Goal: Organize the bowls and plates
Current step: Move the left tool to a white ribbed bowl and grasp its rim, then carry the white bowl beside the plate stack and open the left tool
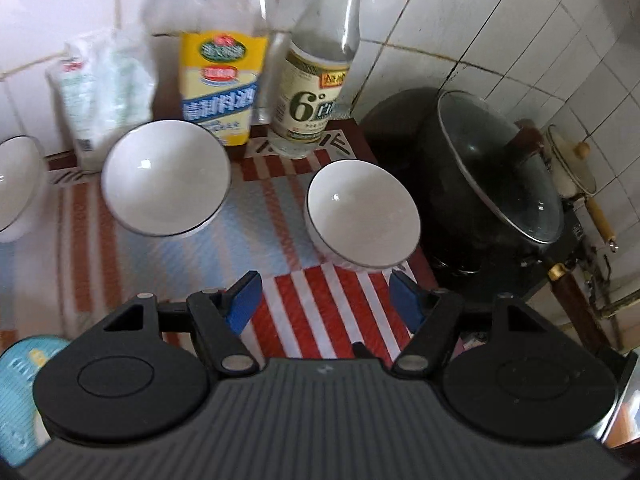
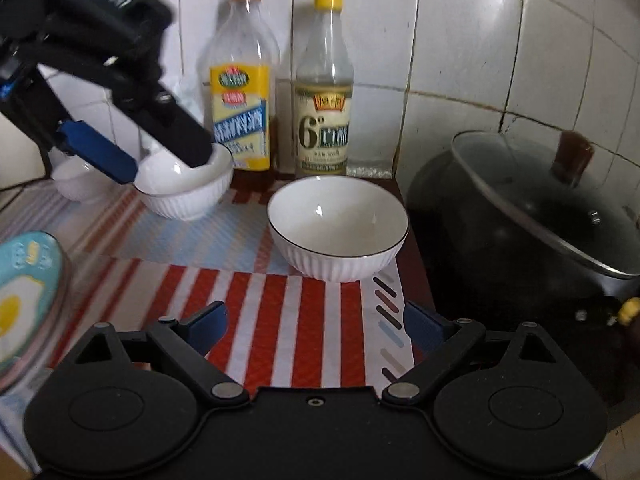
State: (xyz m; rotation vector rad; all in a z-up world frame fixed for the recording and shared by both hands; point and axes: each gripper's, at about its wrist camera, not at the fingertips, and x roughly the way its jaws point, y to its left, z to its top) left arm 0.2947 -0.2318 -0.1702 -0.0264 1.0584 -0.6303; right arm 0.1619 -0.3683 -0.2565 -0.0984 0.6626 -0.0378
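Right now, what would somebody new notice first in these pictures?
Probably the white bowls: one bowl sits on the striped mat ahead of the open right gripper, and the left gripper is over the rim of a second bowl further left. Behind stand two bottles against the tiled wall, with a big black pot at the right.

White tiled wall [image 2: 460, 40], striped mat [image 2: 280, 320].

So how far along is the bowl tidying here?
Nothing looks done: the left bowl, middle bowl and right bowl sit apart on the mat. In hand: nothing; left gripper and right gripper are open, empty. Left: stacking all bowls, handling the plate.
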